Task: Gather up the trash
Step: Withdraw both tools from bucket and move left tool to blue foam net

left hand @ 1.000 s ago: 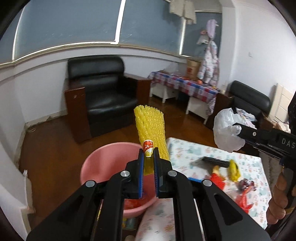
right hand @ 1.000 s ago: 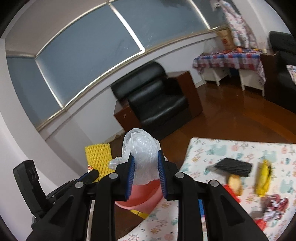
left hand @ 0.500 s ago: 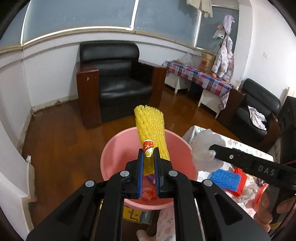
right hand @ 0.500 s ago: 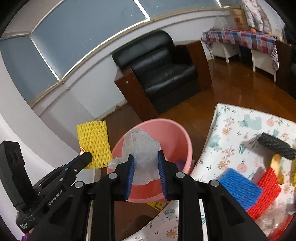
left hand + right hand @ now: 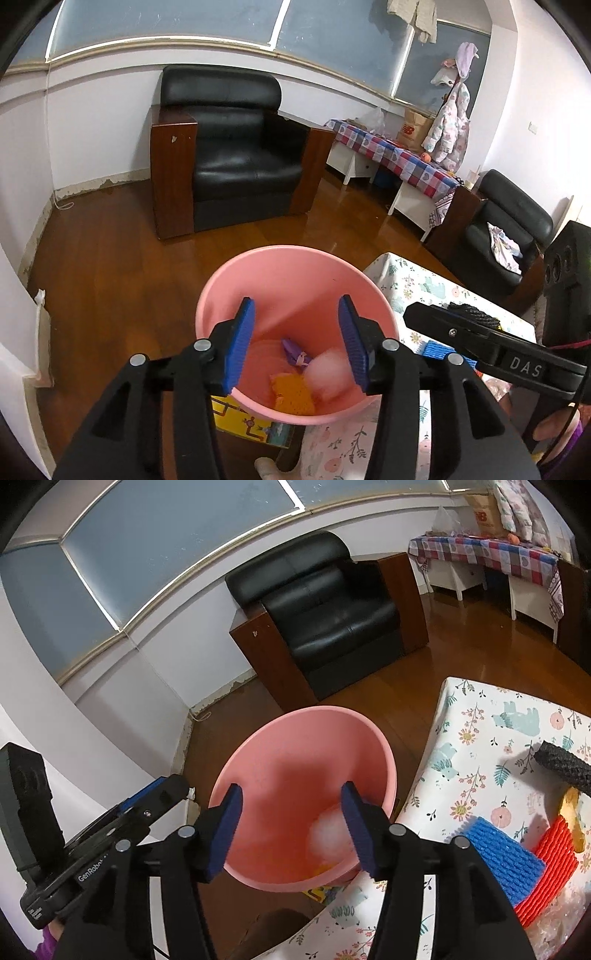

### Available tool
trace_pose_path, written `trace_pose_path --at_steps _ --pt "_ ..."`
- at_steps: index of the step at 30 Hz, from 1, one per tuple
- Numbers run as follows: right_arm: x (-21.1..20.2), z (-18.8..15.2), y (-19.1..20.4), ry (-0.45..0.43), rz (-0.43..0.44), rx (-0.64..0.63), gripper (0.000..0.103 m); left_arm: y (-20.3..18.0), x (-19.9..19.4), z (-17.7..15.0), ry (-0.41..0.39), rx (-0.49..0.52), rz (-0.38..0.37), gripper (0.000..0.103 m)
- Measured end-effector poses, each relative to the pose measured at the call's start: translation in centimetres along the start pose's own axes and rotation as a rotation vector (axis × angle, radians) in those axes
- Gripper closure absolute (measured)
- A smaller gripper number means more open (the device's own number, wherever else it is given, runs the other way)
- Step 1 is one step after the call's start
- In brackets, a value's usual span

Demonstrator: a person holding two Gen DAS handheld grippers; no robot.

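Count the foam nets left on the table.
3, others may be hidden: a blue net at the near edge, a red net against it, a black net farther back.

Both tilted downward side by side: left gripper (image 5: 295,339) jaws opening, nothing between the pads; right gripper (image 5: 290,829) jaws opening too, likewise empty

Smooth pink plastic bucket (image 5: 295,273), glossy wood floor (image 5: 110,266), leather armchair (image 5: 236,147).

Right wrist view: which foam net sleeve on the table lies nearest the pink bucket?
The blue foam net sleeve; the red one lies behind it, the black one farther back.
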State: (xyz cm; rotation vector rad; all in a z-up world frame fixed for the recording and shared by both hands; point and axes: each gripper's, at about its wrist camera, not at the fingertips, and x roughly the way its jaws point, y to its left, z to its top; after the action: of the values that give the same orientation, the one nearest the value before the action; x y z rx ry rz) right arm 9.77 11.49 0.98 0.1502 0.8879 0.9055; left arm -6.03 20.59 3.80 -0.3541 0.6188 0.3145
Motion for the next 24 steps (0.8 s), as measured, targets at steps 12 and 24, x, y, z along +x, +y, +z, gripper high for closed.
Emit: trace_pose_path --at_steps 12,24 --pt "-4.7 -2.1 0.6 -0.077 -0.043 -0.065 0.041 -1.9 -0.2 -0.7 0.018 0.038 -0.049 0.053" --pt "-11.1 -5.5 -1.6 -0.144 -0.166 -0.074 0.039 -6.0 0.4 -2.0 0.071 0.105 -0.132 0.053"
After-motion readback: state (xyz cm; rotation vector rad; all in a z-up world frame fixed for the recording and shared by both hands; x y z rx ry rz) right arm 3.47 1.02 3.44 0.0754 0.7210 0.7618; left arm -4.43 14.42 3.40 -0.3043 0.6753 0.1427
